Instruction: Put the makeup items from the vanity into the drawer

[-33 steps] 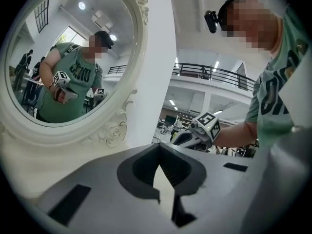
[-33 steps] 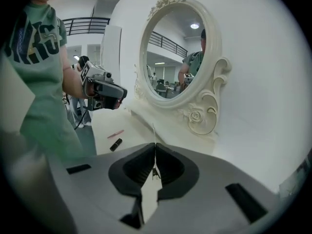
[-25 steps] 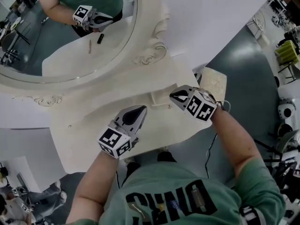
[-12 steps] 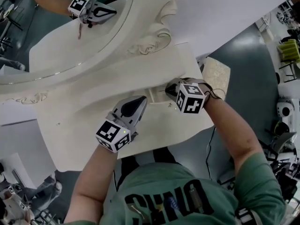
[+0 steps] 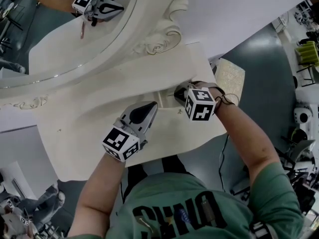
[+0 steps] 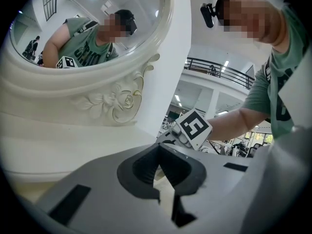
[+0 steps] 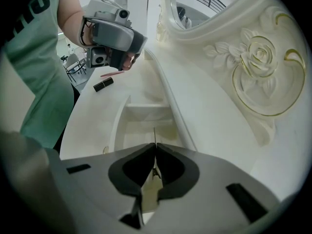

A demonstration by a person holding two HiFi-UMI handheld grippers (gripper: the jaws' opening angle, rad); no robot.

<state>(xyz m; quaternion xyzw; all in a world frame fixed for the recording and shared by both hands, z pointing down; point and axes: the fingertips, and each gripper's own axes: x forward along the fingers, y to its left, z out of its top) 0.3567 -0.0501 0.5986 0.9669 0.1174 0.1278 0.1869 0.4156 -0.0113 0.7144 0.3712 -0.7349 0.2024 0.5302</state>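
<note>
On the white vanity a small drawer stands open, also seen in the head view as the drawer. My right gripper hovers over it, and its jaws are opening, with a thin needle-like stick still between the pads. My left gripper rests shut and empty just left of the drawer. In the right gripper view a black lipstick and a pink pencil lie on the top under the left gripper.
An oval mirror with a carved rose frame rises behind the top and reflects a gripper. A cream stool stands to the right of the vanity. The person's body is close against the front edge.
My right gripper has moved left and in over the open drawer and turned its marker cube. The left gripper has hardly moved.
</note>
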